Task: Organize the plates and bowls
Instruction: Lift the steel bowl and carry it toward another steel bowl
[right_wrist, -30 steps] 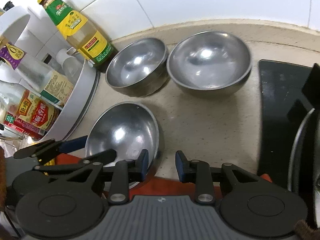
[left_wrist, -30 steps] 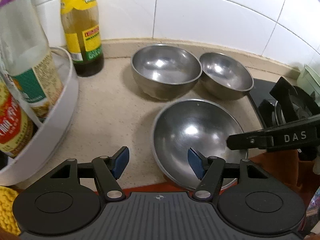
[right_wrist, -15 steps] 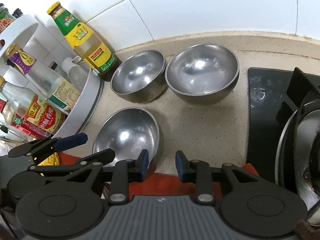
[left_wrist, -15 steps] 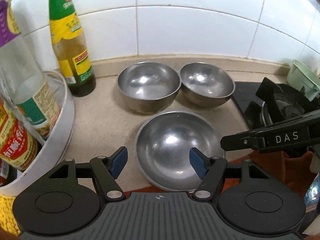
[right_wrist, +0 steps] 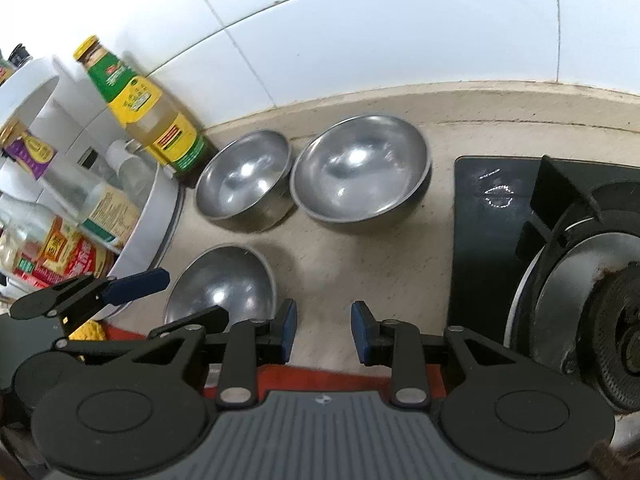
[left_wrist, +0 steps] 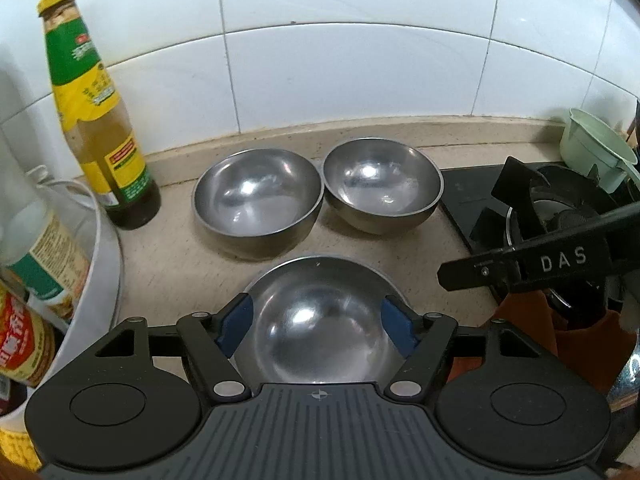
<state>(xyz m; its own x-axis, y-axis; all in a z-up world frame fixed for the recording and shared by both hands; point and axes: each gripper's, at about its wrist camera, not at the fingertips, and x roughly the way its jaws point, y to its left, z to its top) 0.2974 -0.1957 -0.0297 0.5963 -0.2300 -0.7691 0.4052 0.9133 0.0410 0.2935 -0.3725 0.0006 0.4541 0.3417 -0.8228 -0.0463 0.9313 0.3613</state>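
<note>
Three steel bowls on the counter: two at frame center by the tiled wall, a third lower center. Left gripper jaws wide, flanking that near bowl. Right gripper jaws narrowly apart, empty, lower center.

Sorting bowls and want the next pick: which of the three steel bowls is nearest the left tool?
The front bowl, alone near the counter edge between the open left tool pads; the other two sit by the wall.

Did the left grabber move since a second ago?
Yes. The left gripper has pulled back and swung right: the oil bottle looks farther off, and the near bowl now sits centered between its open fingers.
</note>
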